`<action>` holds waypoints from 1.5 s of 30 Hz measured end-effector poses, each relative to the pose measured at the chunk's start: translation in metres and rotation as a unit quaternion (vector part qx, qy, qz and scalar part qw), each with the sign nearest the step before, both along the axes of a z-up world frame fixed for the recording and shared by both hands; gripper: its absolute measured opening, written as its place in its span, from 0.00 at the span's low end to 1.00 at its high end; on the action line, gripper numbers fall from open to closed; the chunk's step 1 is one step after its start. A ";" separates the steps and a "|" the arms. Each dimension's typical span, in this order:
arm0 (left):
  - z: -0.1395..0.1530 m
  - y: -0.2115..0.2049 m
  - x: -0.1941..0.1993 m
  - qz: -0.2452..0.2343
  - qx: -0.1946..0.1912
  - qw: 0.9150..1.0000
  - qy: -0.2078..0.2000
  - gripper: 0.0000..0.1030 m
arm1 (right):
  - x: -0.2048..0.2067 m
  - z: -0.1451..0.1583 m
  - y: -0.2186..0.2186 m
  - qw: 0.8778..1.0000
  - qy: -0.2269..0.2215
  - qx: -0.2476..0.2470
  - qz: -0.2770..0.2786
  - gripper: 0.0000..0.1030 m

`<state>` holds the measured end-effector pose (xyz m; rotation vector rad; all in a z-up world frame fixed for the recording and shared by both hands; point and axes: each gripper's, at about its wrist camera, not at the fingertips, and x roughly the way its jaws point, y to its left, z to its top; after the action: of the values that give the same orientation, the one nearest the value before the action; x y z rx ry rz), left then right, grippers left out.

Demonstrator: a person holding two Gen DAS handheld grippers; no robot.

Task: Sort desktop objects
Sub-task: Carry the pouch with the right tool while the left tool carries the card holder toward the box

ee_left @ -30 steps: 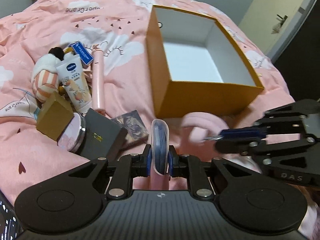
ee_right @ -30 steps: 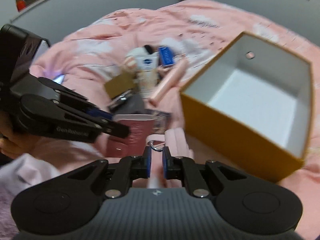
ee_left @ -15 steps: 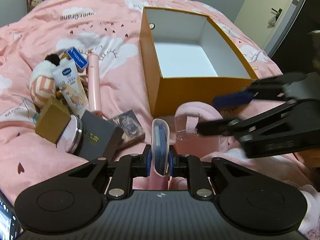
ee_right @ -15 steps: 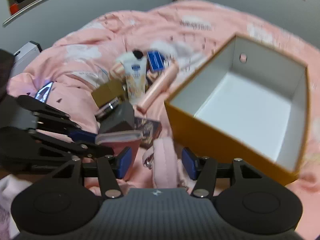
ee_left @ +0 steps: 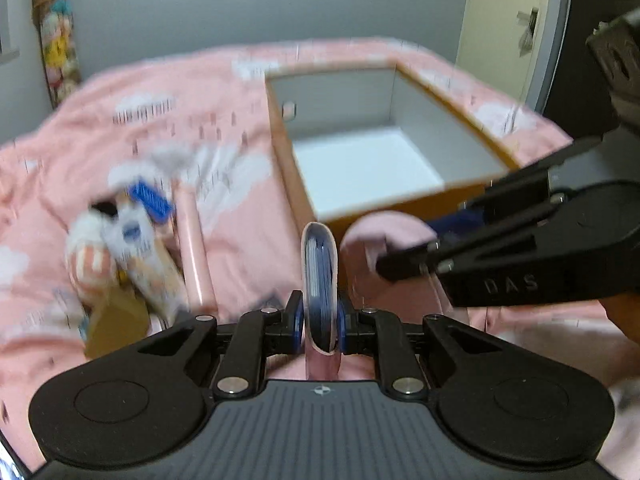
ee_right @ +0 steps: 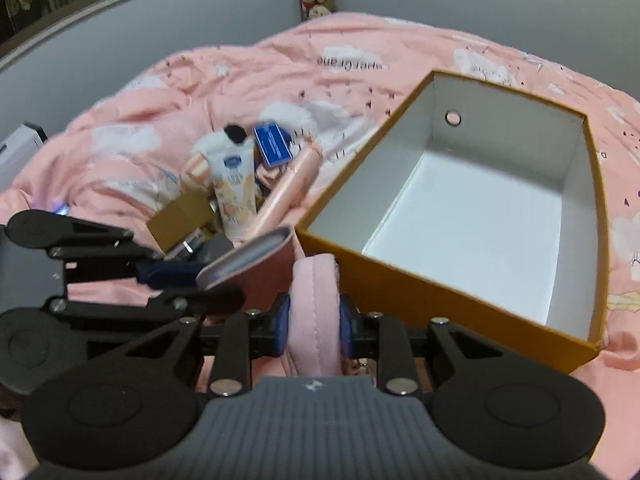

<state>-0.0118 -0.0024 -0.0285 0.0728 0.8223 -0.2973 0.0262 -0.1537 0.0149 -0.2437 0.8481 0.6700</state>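
Note:
My left gripper (ee_left: pixel 319 320) is shut on a flat pink case with a dark blue edge (ee_left: pixel 319 276), held upright above the bed. My right gripper (ee_right: pixel 313 322) is shut on a padded pink pouch (ee_right: pixel 314 304); it shows in the left wrist view (ee_left: pixel 404 266) at the right, beside the pouch (ee_left: pixel 362 240). The left gripper (ee_right: pixel 224 292) and its case (ee_right: pixel 248 256) show at the left of the right wrist view. An open orange box with a white inside (ee_right: pixel 440 300) (ee_left: pixel 288 184) stands just ahead of both, empty.
A pile lies left of the box on the pink bedspread (ee_right: pixel 280 72): a Vaseline tube (ee_right: pixel 236 188), a blue card (ee_right: pixel 272 146), a pink tube (ee_right: pixel 288 188), a brown box (ee_right: pixel 180 216), a striped plush (ee_left: pixel 86 264). A door (ee_left: pixel 508 28) is at the far right.
The right gripper, open half a second ago, has shut on the pink pouch and lifted it. Both grippers have risen, and the left view has tilted up toward the box.

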 end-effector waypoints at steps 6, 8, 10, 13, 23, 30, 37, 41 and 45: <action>-0.019 0.012 0.004 -0.005 -0.028 0.994 0.108 0.22 | -0.005 -0.019 0.004 1.000 0.022 -0.018 0.008 0.26; -0.021 0.020 0.004 -0.001 -0.052 0.991 0.124 0.23 | -0.007 -0.019 0.002 0.999 0.027 -0.013 0.012 0.26; -0.021 0.026 0.004 0.009 -0.065 0.990 0.128 0.24 | -0.008 -0.021 0.000 0.999 0.033 -0.009 0.010 0.26; -0.018 0.031 0.003 0.020 -0.071 0.989 0.126 0.29 | -0.007 -0.021 -0.001 0.999 0.036 -0.006 0.005 0.26; -0.003 0.026 0.009 -0.004 -0.066 0.991 0.118 0.54 | -0.008 -0.021 -0.002 0.999 0.040 -0.002 0.002 0.26; -0.009 0.014 0.005 -0.004 -0.026 0.993 0.117 0.35 | -0.008 -0.022 -0.007 0.999 0.042 -0.001 -0.003 0.27; -0.006 0.022 0.005 0.022 -0.045 0.993 0.109 0.17 | -0.008 -0.017 -0.011 0.999 0.040 0.003 -0.010 0.26; 0.010 0.027 0.001 0.035 -0.064 0.993 0.098 0.16 | -0.009 -0.002 -0.020 0.999 0.032 0.016 -0.021 0.25; 0.034 0.027 -0.002 0.034 -0.079 0.993 0.075 0.16 | -0.015 0.024 -0.027 0.999 0.002 0.032 -0.021 0.25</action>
<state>-0.0135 0.0243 0.0054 -0.1275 0.9456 -0.3047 0.0110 -0.1811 0.0389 -0.1666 0.8319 0.6564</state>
